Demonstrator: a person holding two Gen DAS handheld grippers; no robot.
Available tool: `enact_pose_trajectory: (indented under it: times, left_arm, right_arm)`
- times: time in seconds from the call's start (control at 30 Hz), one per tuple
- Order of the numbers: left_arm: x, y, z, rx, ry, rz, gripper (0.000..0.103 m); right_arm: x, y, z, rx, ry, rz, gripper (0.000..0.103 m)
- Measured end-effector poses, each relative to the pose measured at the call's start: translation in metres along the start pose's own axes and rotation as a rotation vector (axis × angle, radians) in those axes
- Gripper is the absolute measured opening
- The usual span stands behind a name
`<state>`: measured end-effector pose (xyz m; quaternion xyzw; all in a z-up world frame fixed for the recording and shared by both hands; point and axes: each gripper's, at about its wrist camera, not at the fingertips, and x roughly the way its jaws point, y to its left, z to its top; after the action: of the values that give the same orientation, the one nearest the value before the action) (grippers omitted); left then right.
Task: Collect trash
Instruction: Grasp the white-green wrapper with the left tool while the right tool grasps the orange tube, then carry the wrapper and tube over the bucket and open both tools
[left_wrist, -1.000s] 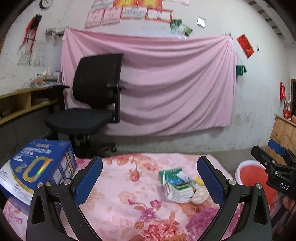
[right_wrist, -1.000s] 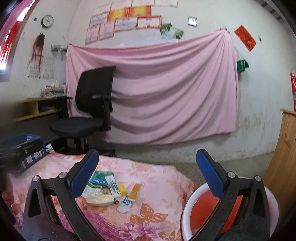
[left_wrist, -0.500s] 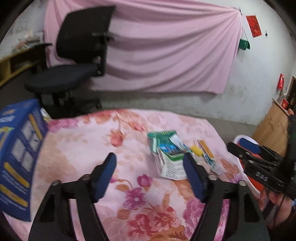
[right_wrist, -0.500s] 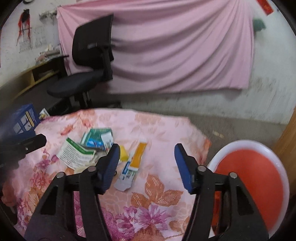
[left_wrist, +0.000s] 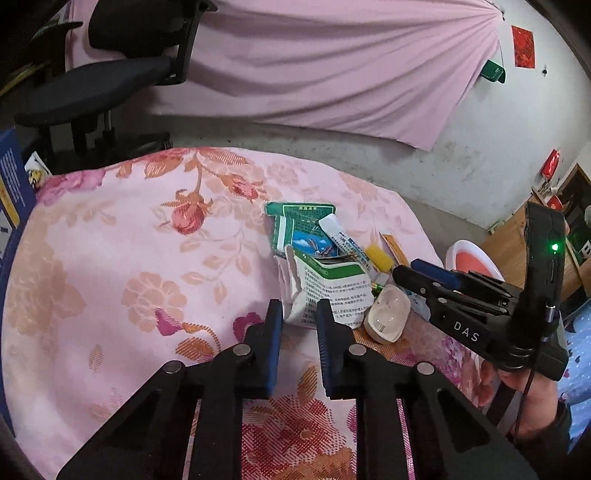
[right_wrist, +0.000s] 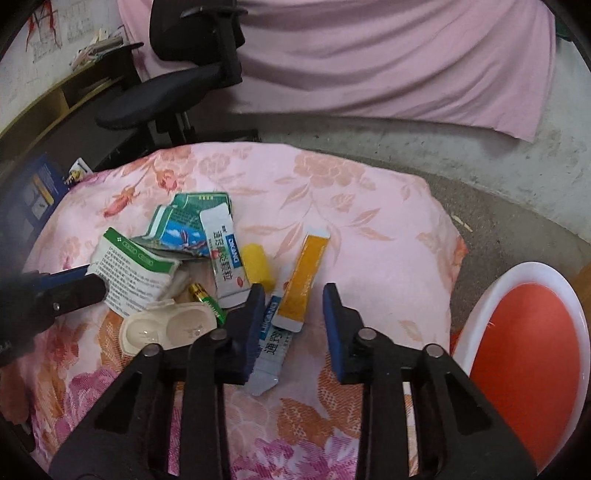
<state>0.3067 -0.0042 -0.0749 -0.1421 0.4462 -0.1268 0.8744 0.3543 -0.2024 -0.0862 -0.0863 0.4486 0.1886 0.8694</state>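
Note:
A pile of trash lies on the floral pink cloth: a white-and-green torn box, a green wrapper, a beige two-cup case, a battery, a yellow piece, an orange sachet and blue-white sachets. My left gripper is narrowly open, its tips at the near edge of the torn box. My right gripper is open around the lower end of the orange sachet. The red bin with a white rim stands right of the cloth.
A black office chair stands beyond the cloth before a hanging pink sheet. A blue box sits at the cloth's left edge. A wooden cabinet is at the far right. The floor is bare concrete.
Both grippers tilted down and moved in toward the trash pile. Both jaws narrowed from wide open; the left is now nearly closed at the torn box, the right straddles the orange sachet.

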Motion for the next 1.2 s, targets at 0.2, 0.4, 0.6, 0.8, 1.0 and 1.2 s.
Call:
enact_pose_trajectory:
  times: [0.2,0.4,0.6,0.8,1.0,1.2]
  left_arm:
    - [-0.008,0.001,-0.001,-0.014,-0.017,-0.005,0.011]
    - [-0.022,-0.009,-0.005,0.021,-0.081,0.032,0.006]
    - [-0.036,-0.018,-0.011,0.049,-0.164,0.087,0.003]
    - [-0.054,-0.024,-0.017,0.06,-0.256,0.154,0.002]
    - [-0.071,-0.033,-0.016,0.056,-0.337,0.172,0.002]
    - [-0.094,-0.048,-0.011,0.071,-0.449,0.174,0.002]
  right_arm:
    - [0.0,-0.007,-0.003,0.03,0.007,0.028,0.041]
    - [-0.005,-0.013,-0.004,0.056,-0.011,0.056,0.039]
    - [-0.012,-0.011,-0.004,0.047,-0.049,0.057,0.039]
    - [-0.041,0.001,-0.011,-0.01,-0.166,0.074,0.039]
    - [-0.08,0.008,-0.021,-0.046,-0.329,0.091,0.038]
    - [-0.117,0.004,-0.029,-0.033,-0.496,0.078,0.038]
